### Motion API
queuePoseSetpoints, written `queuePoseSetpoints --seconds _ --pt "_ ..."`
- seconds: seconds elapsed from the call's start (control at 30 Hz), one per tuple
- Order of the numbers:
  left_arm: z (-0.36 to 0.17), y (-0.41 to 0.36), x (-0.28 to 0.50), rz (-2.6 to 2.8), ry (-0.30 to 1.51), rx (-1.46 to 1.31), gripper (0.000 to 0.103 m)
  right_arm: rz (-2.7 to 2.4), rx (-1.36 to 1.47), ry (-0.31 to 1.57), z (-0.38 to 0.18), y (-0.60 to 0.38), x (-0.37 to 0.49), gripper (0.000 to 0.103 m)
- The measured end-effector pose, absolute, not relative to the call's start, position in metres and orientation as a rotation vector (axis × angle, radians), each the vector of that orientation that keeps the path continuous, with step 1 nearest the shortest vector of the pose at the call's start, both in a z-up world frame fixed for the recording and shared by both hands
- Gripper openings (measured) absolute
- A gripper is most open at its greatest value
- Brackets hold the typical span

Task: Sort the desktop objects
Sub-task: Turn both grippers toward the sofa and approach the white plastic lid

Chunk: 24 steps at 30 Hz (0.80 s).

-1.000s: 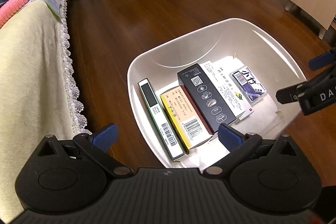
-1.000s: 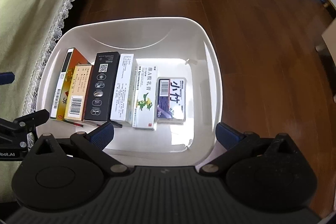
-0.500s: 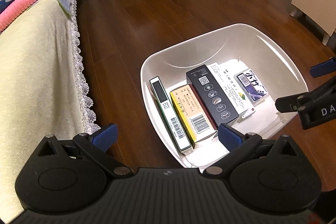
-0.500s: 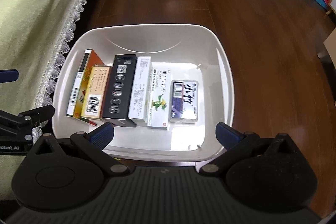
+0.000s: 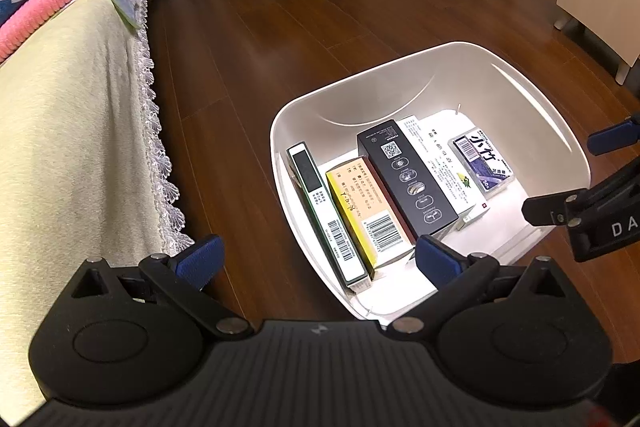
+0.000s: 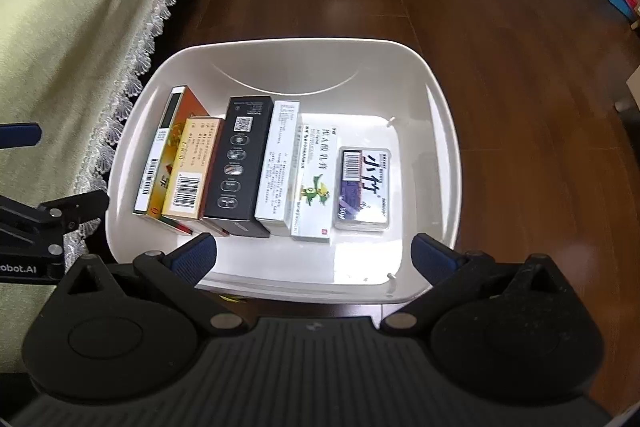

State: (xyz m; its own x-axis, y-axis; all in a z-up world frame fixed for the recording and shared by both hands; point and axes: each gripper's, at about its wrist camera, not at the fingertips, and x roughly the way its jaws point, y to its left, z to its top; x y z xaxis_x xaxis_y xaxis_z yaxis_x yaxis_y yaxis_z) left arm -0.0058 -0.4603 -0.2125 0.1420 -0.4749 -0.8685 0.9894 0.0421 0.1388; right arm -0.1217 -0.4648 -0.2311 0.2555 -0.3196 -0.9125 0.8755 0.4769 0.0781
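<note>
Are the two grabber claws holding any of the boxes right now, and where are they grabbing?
No. The left gripper and right gripper are both open and empty. All the boxes lie in the white bin.

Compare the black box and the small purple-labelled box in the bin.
The black box is long and dark, printed with white icons; the purple-labelled box is short, with a barcode. The black box is packed between neighbours; the purple one lies last in the row. Both lie inside the white bin.

One white bin (image 6: 444, 131); six boxes (image 6: 236, 163) inside; two hand-held grippers (image 6: 314, 259).
</note>
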Motion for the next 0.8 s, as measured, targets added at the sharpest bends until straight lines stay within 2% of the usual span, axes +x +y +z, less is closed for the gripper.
queuePoseSetpoints --seconds 0.8 --pt "-0.208 -0.451 -0.001 -1.271 0.750 0.880 0.102 -0.915 0.679 0.921 -0.220 -0.464 -0.128 0.102"
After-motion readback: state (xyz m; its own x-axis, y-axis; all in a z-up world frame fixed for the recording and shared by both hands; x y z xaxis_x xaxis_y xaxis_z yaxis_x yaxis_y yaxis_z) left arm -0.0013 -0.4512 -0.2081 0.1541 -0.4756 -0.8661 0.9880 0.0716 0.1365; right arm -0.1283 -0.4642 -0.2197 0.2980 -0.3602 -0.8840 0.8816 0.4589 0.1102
